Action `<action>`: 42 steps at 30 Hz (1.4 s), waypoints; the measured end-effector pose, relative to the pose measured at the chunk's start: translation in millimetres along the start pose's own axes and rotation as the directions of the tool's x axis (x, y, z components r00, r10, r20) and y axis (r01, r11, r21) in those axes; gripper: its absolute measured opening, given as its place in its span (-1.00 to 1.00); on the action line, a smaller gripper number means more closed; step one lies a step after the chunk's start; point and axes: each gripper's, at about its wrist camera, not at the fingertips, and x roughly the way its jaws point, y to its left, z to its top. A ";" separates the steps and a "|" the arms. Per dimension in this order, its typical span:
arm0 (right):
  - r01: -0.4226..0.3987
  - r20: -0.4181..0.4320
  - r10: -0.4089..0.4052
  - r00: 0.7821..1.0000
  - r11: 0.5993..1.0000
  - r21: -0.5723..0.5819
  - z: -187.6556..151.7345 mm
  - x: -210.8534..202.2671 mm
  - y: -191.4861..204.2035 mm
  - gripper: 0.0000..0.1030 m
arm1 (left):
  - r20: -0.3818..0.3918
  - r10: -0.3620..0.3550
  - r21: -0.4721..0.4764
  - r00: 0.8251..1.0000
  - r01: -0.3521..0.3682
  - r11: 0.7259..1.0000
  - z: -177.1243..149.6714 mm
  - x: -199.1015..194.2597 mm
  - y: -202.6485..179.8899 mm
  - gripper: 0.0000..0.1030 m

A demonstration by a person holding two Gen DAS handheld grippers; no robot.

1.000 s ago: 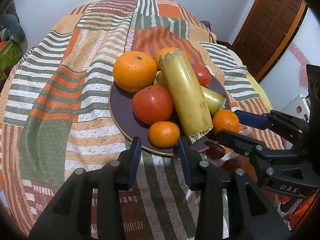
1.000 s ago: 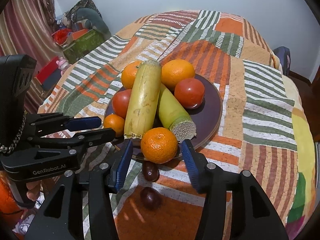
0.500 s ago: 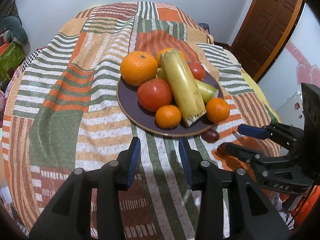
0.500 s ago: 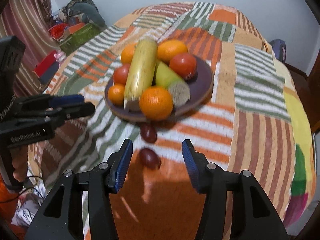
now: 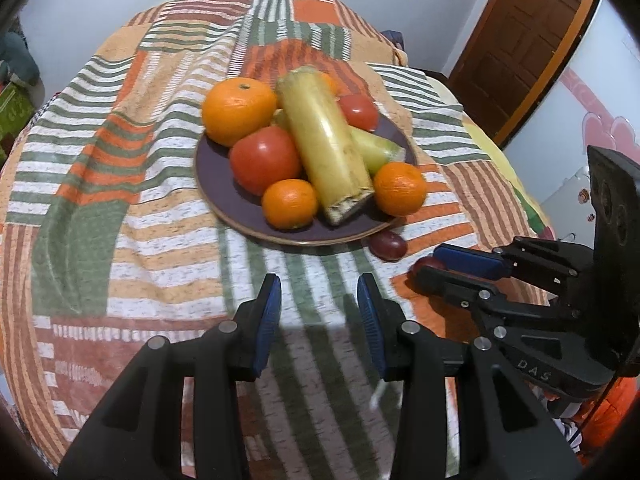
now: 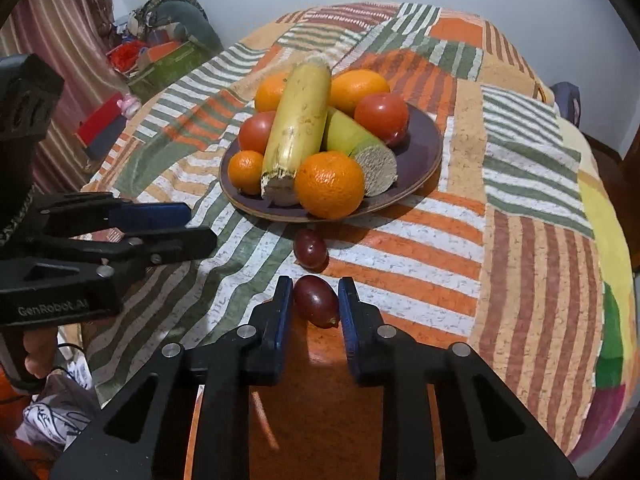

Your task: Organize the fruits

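A dark purple plate (image 6: 424,148) (image 5: 224,196) holds several oranges, two tomatoes and two long yellow-green stalks. Two dark red grapes lie on the cloth in front of it. My right gripper (image 6: 313,298) has its jaws narrowed around the near grape (image 6: 316,300), close to it on both sides; a small gap shows on each side. The far grape (image 6: 310,248) (image 5: 387,245) lies free by the plate's rim. My left gripper (image 5: 319,296) is open and empty above the cloth, short of the plate. The right gripper (image 5: 440,268) shows in the left wrist view too.
The round table is covered by a striped patchwork cloth (image 5: 100,184). The left gripper's body (image 6: 100,240) is at the left of the right wrist view. Boxes and clutter (image 6: 152,60) stand beyond the table's left, a wooden door (image 5: 520,32) at the right.
Both grippers have pulled back from the plate. The right gripper has dropped to the cloth and narrowed its jaws around the near grape. The left gripper stays open.
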 end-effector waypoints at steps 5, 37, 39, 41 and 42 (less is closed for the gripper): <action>0.003 0.039 -0.004 0.999 1.000 0.027 0.0 -12.6 -13.5 -0.59 | -0.015 -0.021 0.026 1.000 0.022 0.999 5.6 9.6 -18.2 -0.23; 0.031 0.120 -0.042 0.992 0.996 0.089 -0.7 -37.2 -50.1 -0.58 | -0.043 -0.014 0.018 0.999 0.015 1.000 18.1 36.0 -35.8 -0.51; 0.035 0.124 -0.046 0.991 0.996 0.082 2.7 -37.5 -49.4 -0.58 | -0.032 -0.016 0.007 0.999 0.016 1.000 16.4 27.3 -30.5 -0.51; 0.038 0.130 -0.048 0.990 0.996 0.078 7.7 -37.4 -49.0 -0.58 | -0.015 -0.025 -0.003 1.000 0.025 1.000 16.1 19.1 -26.0 -0.51; 0.038 0.133 -0.048 0.990 0.996 0.077 9.9 -37.4 -48.6 -0.58 | -0.002 -0.024 -0.007 1.000 0.024 1.000 16.4 13.5 -23.5 -0.51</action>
